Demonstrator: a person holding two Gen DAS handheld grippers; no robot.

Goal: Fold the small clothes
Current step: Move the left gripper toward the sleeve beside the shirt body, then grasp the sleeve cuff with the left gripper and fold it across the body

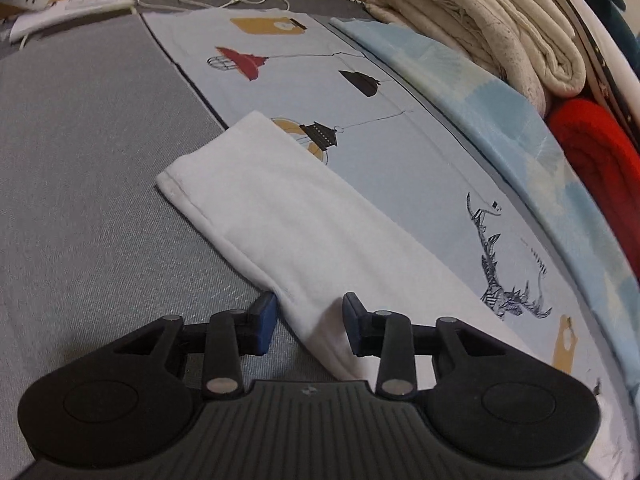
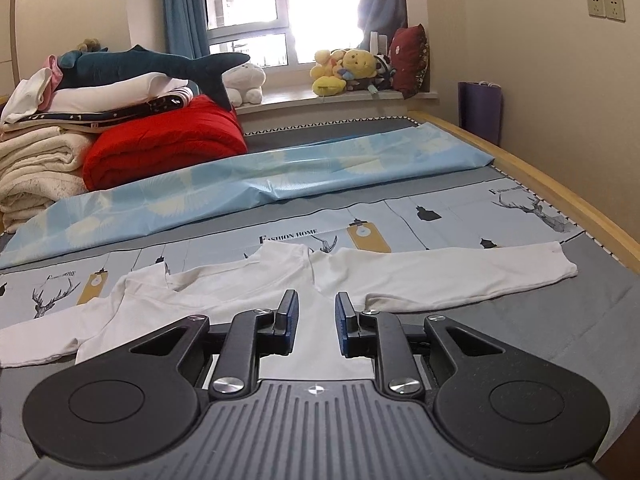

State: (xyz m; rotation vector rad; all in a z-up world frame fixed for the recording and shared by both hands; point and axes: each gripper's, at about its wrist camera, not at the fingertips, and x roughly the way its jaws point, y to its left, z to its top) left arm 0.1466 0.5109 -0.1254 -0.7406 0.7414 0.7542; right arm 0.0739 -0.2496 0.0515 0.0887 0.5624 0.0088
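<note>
A small white long-sleeved cotton top (image 2: 256, 292) lies flat on the grey bed cover (image 2: 540, 340), its upper part overlapping a pale blue printed panel (image 2: 440, 216) with lamp and deer motifs. In the right wrist view both sleeves extend sideways, the right sleeve (image 2: 460, 276) reaching toward the wooden bed edge (image 2: 560, 196). The right gripper (image 2: 316, 324) hovers over the body of the top with its blue-padded jaws spread and nothing between them. In the left wrist view the left gripper (image 1: 310, 324) sits at the near end of the left sleeve (image 1: 280, 208); its jaws are spread, with a raised fold of the white fabric between them, not pinched. A folded red blanket (image 2: 168, 148), cream blankets (image 2: 36, 172) and a plush shark (image 2: 152, 66) are stacked at the far side, beside a light blue sheet (image 2: 240, 184).
</note>
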